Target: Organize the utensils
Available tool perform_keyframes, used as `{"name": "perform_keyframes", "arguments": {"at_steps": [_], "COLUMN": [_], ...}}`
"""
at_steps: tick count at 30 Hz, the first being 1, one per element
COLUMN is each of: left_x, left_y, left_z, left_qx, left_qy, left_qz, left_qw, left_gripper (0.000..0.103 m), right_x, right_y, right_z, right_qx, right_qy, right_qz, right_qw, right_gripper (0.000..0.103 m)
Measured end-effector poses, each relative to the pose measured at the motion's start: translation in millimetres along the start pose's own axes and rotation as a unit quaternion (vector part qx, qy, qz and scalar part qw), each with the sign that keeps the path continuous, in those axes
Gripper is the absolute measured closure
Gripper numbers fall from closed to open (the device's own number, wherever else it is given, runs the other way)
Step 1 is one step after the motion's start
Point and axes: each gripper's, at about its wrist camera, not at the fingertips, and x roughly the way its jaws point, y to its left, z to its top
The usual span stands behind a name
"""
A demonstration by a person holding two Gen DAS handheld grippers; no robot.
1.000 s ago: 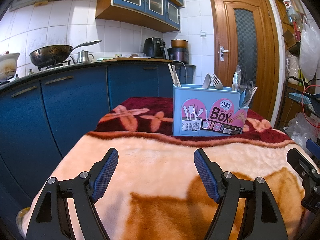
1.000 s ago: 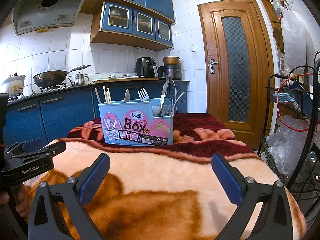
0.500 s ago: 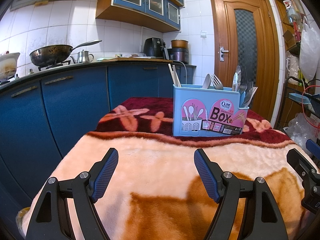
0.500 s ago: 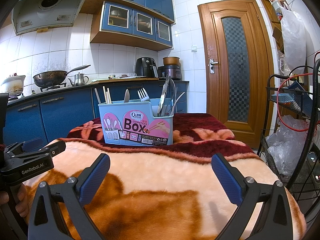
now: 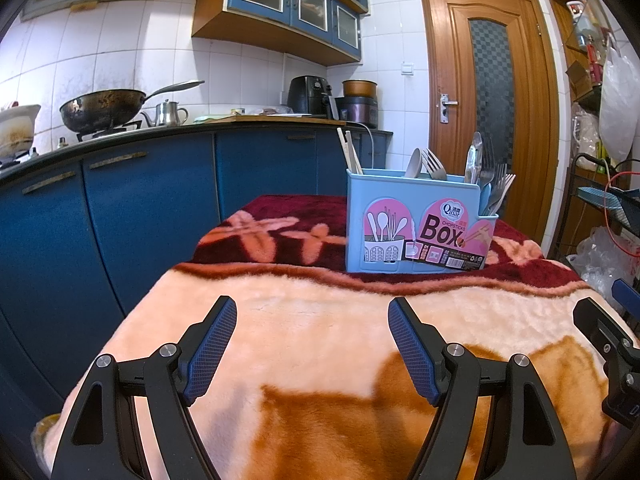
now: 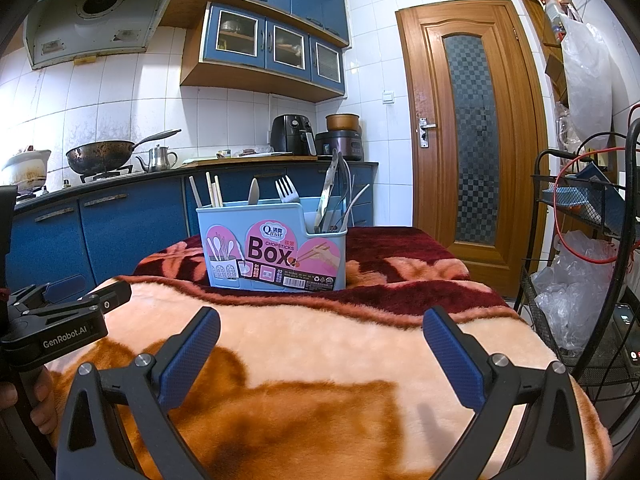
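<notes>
Utensil box (image 5: 420, 224) well beyond both released, empty fingers (image 5: 212, 346), upright on blanket (image 6: 320, 352)

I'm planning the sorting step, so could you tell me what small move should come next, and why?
Probably ease the right gripper forward toward the box. Both it and the left gripper are open and empty over the blanket, and every utensil stands in the box, out of reach.
</notes>
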Motion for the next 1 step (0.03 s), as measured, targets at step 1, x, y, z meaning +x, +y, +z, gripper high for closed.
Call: {"name": "perform_keyframes", "arguments": {"at_steps": [1], "left_x": [-0.1], "left_y": [-0.3], "left_z": [-0.4], "left_qx": [0.000], "left_qy": [0.000], "left_qz": [0.000], "left_qw": [1.0000], "left_gripper": [0.023], "right_x": [-0.1], "right_y": [0.2], "right_z": [-0.1], "right_qx": [0.000], "right_qy": [-0.001], "right_qz": [0.000], "right_qw": [1.000], "right_gripper": [0.000]}}
